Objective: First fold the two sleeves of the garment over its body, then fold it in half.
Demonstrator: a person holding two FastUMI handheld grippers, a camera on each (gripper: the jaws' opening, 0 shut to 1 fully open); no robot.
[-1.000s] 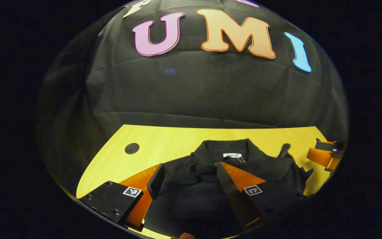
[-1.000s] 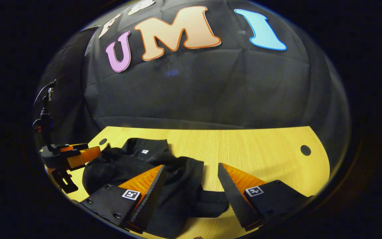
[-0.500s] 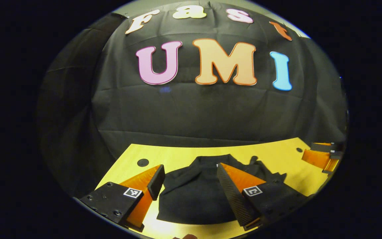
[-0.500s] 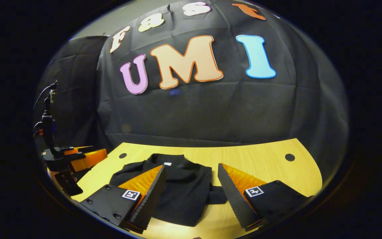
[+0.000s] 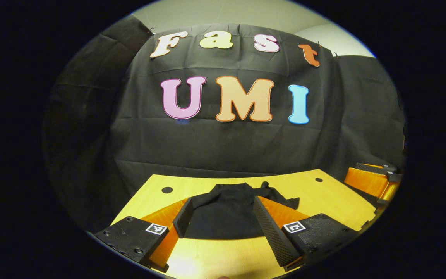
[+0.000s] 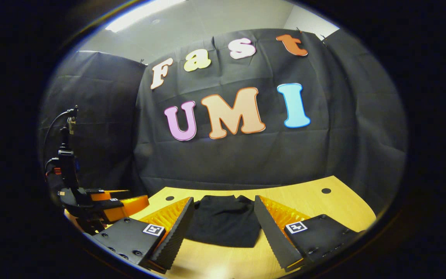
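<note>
Lying folded on the table (image 6: 308, 203), the garment (image 6: 225, 221) sat untouched. Left gripper (image 5: 223, 219) and right gripper (image 6: 223, 221) were both spread wide, empty.

The garment (image 5: 223, 213) is a dark heap (folds unreadable); the right tool (image 5: 374, 180) is cut by the view's edge.

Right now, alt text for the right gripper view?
A black garment lies folded into a compact bundle on a yellow wooden table, seen between the open right tongs, which hold nothing. The left tongs sit at the table's left edge before the black cloth wall.
</note>
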